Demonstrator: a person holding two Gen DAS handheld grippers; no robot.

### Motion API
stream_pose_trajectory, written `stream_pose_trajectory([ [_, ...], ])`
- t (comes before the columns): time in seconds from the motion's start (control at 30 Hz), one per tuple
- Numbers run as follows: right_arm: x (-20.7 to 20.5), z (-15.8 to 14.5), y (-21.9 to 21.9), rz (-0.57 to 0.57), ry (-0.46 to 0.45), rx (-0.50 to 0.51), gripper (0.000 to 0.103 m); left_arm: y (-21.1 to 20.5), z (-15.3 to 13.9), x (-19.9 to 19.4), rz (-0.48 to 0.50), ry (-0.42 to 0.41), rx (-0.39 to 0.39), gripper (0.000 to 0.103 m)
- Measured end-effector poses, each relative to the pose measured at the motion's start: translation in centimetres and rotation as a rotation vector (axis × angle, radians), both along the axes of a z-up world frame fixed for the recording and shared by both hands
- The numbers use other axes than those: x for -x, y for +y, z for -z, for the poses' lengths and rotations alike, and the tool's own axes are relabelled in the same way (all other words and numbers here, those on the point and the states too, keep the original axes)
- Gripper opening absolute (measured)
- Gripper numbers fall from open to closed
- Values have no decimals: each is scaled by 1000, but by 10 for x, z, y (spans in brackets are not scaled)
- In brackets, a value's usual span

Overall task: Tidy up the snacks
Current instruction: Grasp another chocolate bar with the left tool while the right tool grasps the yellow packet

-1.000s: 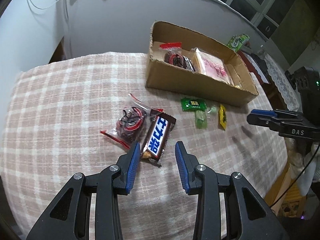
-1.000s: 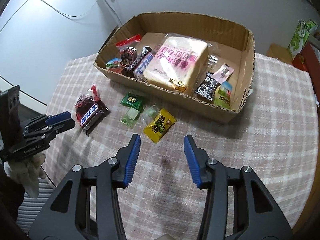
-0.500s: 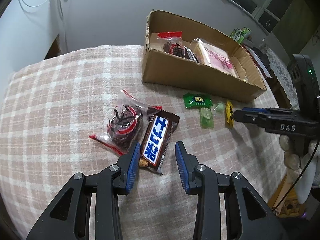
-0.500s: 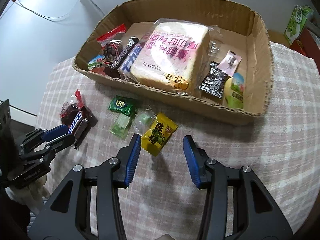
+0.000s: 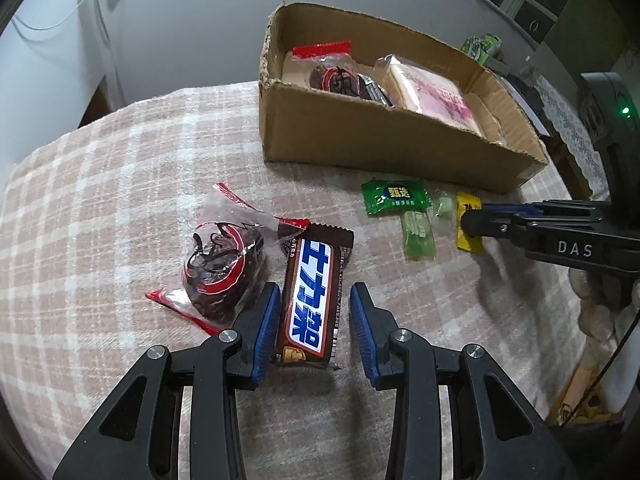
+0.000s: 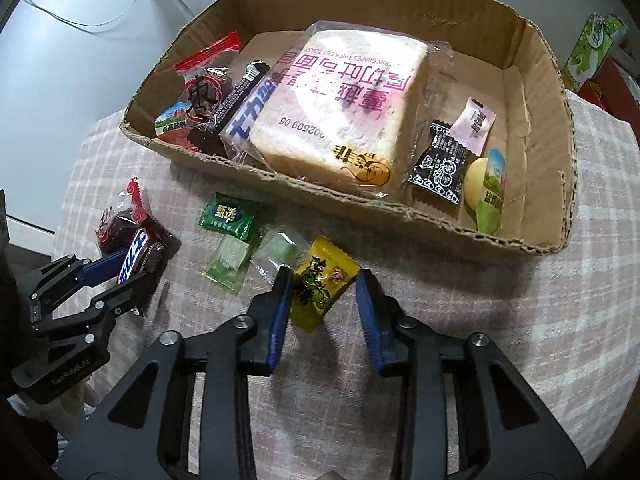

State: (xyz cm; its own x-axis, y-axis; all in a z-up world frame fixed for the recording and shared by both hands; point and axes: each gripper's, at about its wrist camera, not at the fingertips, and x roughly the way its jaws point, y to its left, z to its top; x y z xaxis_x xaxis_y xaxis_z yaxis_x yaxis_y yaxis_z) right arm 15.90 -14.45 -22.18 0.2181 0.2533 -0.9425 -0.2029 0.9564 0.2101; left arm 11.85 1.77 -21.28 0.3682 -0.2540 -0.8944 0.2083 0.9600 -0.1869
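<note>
A brown chocolate bar (image 5: pixel 310 280) with a blue and white label lies on the checked tablecloth. My left gripper (image 5: pixel 314 296) is open and straddles it, left pad against its side and a gap at the right pad. A yellow candy (image 6: pixel 320 284) lies in front of the cardboard box (image 6: pixel 360 216). My right gripper (image 6: pixel 324 280) points down over it with the candy between its fingers. Its jaws are closing, and a gap still shows at the right pad. The left wrist view shows the right gripper (image 5: pixel 470 224) over the yellow candy (image 5: pixel 468 202).
A red-edged clear pack (image 5: pixel 220 276) of dark fruit lies just left of the bar. A green candy (image 6: pixel 228 216) and two pale green ones (image 6: pixel 228 260) lie left of the yellow one. The box holds a bread loaf (image 6: pixel 340 104) and several small snacks.
Both grippers have come down and forward over their snacks. The bar now lies between the left fingers and the yellow candy between the right fingers, which have narrowed.
</note>
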Motion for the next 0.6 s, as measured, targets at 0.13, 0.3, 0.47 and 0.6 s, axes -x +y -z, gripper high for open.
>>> stream_pose_trajectory([
  [0.13, -3, 1, 3, -14, 4, 8, 21, -5, 1, -1, 2, -3, -6, 32],
  [0.3, -5, 1, 2, -37, 11, 22, 17, -9, 1, -4, -7, -9, -13, 28],
  [0.47, -3, 1, 13, -82, 4, 61, 20, -7, 1, -1, -5, -12, -19, 27],
  [0.6, -2, 2, 20, -100, -14, 78, 18, -7, 2, 1, -8, -16, -14, 27],
])
